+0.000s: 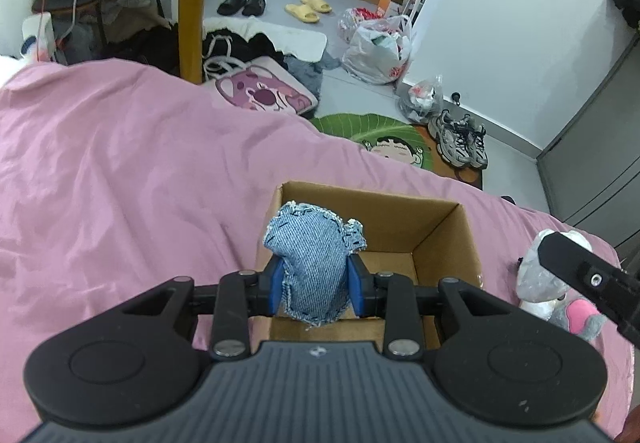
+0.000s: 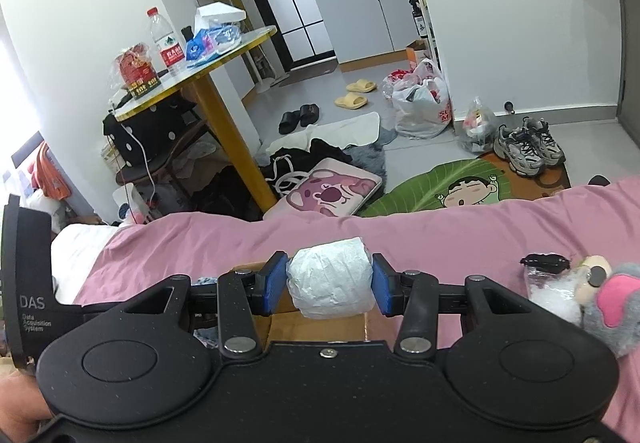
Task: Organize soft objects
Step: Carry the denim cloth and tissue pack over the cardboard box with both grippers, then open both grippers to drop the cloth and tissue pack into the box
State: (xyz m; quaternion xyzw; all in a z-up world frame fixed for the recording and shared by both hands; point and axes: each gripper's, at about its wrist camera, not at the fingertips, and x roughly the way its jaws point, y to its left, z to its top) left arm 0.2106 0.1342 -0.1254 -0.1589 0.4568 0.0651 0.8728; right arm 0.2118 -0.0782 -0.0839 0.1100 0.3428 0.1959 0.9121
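Here we had the left gripper (image 1: pixel 316 279) clenched on a denim pouch (image 1: pixel 314 267) hanging over the near edge of the open cardboard box (image 1: pixel 444 243), and the right gripper (image 2: pixel 330 289) squeezing a white tissue roll (image 2: pixel 330 279) just above the same box. To our mind, each wanted carrying further over the bare box floor before letting go, one at a time, while the plush toy (image 1: pixel 560 295) waited beyond on the pink bedsheet (image 1: pixel 120 163).

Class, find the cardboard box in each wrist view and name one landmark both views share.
Left wrist: cardboard box sits centre, open, just beyond the jaws.
Right wrist: only box edges show low centre, behind the jaws.
Shared landmark: the green cartoon rug on the floor.
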